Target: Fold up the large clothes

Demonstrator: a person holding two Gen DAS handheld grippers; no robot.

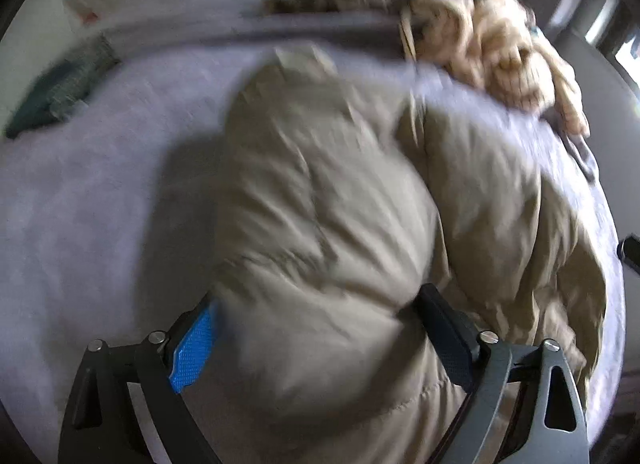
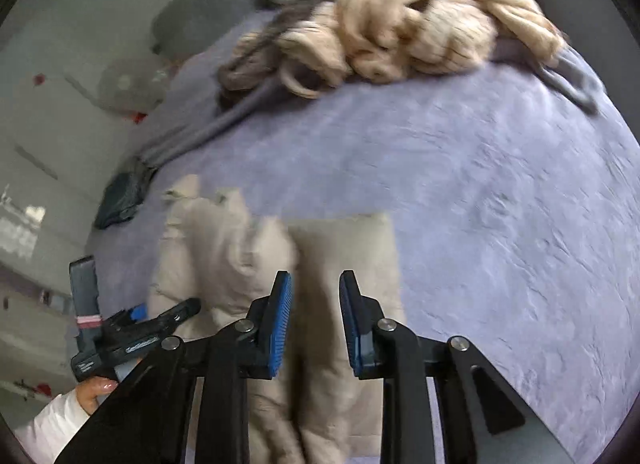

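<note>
A puffy beige jacket (image 1: 320,183) lies folded lengthwise on a lavender bedspread (image 1: 80,203). My left gripper (image 1: 318,298) stands wide open astride the near end of the jacket. The padded fold bulges up between its blue pad (image 1: 194,344) and its black finger (image 1: 444,332). In the right wrist view the jacket (image 2: 344,256) lies below my right gripper (image 2: 316,278). That gripper hovers above it, open by a narrow gap, with nothing between its pads. The left gripper (image 2: 168,310) shows there at the jacket's left edge, held by a hand (image 2: 94,390) in a white sleeve.
A heap of cream knitwear (image 2: 408,23) and a grey-brown garment (image 2: 280,23) lies at the far end of the bed. A dark teal item (image 2: 120,199) sits at the bed's left edge. The bedspread (image 2: 500,203) is bare to the right of the jacket.
</note>
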